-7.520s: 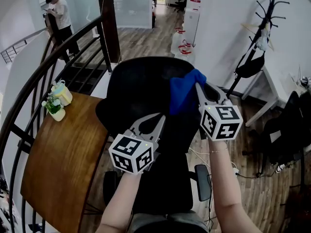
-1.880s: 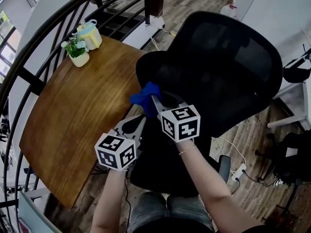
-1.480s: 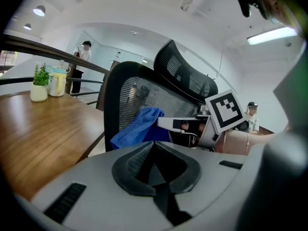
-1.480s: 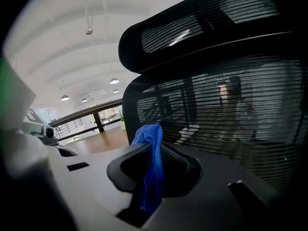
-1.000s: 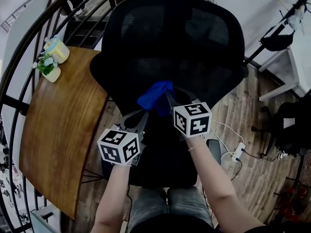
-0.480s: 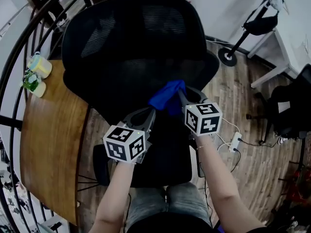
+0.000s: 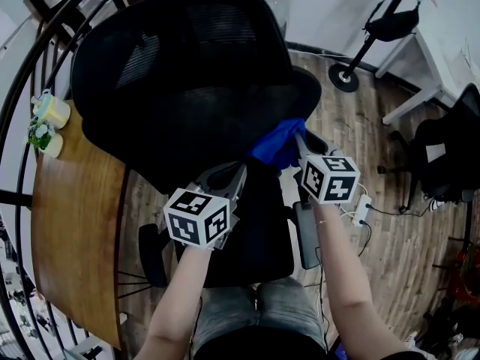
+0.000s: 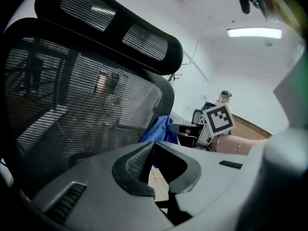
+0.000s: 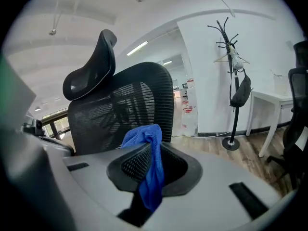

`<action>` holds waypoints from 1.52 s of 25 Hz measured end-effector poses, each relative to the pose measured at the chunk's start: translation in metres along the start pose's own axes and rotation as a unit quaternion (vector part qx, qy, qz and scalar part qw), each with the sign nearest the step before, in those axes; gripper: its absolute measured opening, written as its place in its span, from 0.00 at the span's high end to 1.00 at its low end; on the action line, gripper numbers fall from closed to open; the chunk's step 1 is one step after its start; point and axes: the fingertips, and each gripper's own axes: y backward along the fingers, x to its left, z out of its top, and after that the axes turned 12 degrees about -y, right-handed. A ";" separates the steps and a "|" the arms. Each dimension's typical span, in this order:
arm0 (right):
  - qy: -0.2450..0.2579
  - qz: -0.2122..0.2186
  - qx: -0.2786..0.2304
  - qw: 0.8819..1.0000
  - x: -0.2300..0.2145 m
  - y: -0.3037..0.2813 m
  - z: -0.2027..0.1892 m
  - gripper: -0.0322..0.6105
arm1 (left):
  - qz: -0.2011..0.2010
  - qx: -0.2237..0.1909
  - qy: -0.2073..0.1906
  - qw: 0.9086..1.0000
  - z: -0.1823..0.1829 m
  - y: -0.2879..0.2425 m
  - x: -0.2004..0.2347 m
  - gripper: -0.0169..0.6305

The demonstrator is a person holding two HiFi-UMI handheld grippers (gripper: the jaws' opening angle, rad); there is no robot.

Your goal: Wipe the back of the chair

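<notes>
Black mesh chair back [image 7: 187, 73], fuzzy blue cloth [image 7: 276, 145], wooden table [image 7: 71, 231]

The chair back [image 7: 187, 73] stands before both claws. The cloth [image 7: 279, 145] sits in the right claw [image 9: 155, 162], by the back's right edge. The left claw [image 7: 238, 172] is beside it, to the left. The desk [image 7: 67, 223] lies left of the chair.

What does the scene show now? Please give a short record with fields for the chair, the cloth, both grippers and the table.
chair: black mesh office chair with a headrest
cloth: blue cloth, at the chair back's lower right edge; contact unclear
right gripper: shut on the blue cloth
left gripper: jaws together, holding nothing, close to the mesh
table: wooden table at the left, two small pots on it
</notes>
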 end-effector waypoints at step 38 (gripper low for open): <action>0.096 0.275 0.151 0.945 0.352 -0.076 -0.162 0.85 | 0.202 -0.008 0.125 0.971 -0.111 0.206 0.147 0.95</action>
